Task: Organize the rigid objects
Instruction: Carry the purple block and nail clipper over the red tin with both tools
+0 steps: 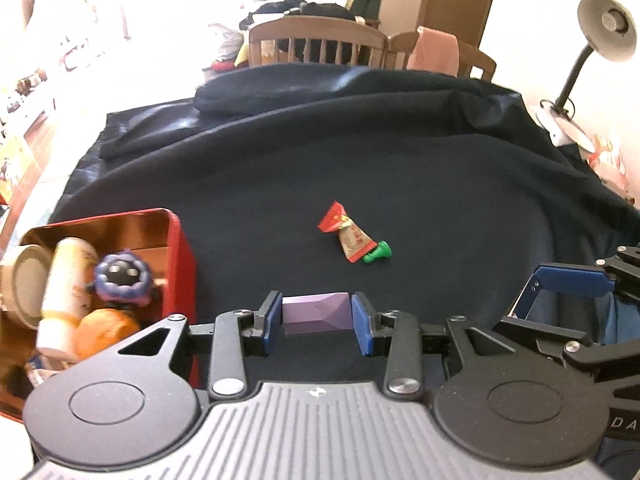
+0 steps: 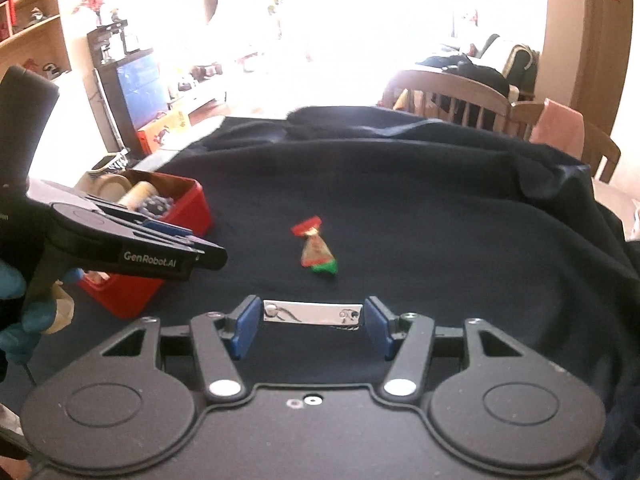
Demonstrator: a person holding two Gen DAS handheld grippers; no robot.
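Left gripper (image 1: 316, 316) fingers pinching one lilac block (image 1: 314, 314); right gripper (image 2: 312, 320) fingers pinching one shiny metal bar (image 2: 312, 314). Both beside red tin (image 1: 182, 248), which already holds several items. Left on bench: one wrapped candy (image 1: 348, 234), one green peg (image 1: 378, 252). Task judged mostly done.

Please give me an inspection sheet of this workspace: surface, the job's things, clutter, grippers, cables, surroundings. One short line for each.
Surface: dark cloth, wrinkled at the far edge.
Job's things: red tin at left holds a tape roll, a bottle, an orange ball and a purple toy; candy and green piece lie loose mid-cloth.
Clutter: nothing seen.
Grippers: left gripper shut on a purple block; right gripper shut on a metal clip.
Cables: nothing seen.
Surroundings: chairs, desk lamp, shelves.
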